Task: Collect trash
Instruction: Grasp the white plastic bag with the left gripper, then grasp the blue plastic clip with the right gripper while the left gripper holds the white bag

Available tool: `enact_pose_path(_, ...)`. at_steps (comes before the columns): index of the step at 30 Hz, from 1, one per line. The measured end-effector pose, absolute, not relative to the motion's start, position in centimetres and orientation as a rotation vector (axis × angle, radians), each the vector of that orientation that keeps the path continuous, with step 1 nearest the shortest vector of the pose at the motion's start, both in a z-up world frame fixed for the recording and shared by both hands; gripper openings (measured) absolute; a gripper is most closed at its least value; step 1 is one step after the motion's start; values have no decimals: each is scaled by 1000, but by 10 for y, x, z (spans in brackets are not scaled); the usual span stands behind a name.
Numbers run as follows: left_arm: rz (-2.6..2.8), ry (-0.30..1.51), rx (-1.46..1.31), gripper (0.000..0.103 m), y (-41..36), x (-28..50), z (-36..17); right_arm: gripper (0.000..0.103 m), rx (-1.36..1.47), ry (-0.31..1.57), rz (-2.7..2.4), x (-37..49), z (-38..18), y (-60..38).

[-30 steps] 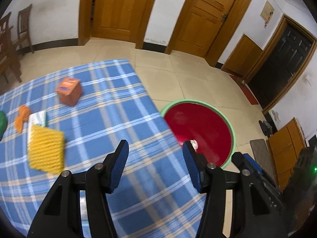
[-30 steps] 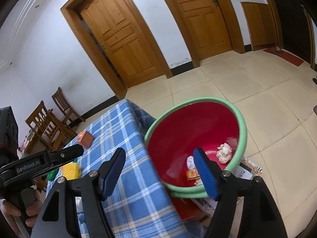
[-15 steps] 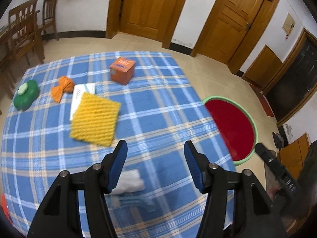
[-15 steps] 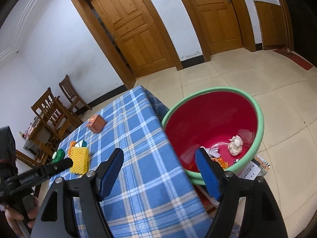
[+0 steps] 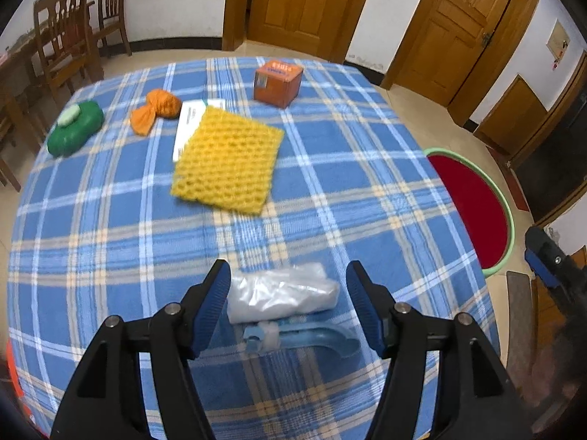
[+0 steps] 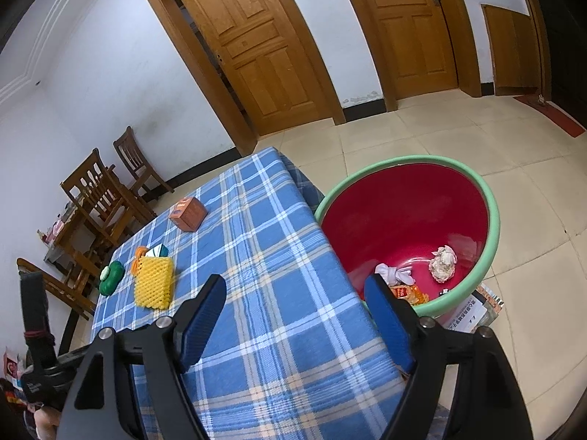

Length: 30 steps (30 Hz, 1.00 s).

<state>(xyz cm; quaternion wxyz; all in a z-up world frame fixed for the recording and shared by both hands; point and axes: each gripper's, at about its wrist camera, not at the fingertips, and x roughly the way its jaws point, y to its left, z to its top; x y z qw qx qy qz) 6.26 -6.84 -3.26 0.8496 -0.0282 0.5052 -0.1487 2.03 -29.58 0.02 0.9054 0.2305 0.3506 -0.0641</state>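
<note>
Right, left gripper jaws opening, clear plastic bag lying between them on the blue plaid tablecloth, pads not touching it; a blue curved plastic piece sits just beside the bag. Beyond: yellow foam net, orange box, orange wad, green lump. Right gripper jaws opening, nothing between them. Only its view shows inside the red basin: crumpled tissue, white scrap, orange wrapper.
</note>
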Motion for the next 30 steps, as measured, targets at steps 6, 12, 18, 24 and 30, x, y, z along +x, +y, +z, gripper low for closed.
enact_pose_path(6, -306, 1079, -32, 71, -72, 60, -45, 81, 458, 734, -125, 22, 1, -288)
enact_pose_path(12, -297, 1068, 11, 72, -78, 59, -51, 81, 453, 748, -120, 23, -2, -285)
enact_pose_path(18, -301, 1074, 16, 74, -79, 59, -58, 81, 454, 754, -118, 24, -3, -284)
enact_pose_path(24, -323, 1073, -24, 73, -76, 60, -63, 81, 457, 760, -116, 24, -6, -282)
enact_pose_path(30, -336, 1045, -71, 71, -67, 58, -57, 81, 453, 773, -101, 25, -10, -275)
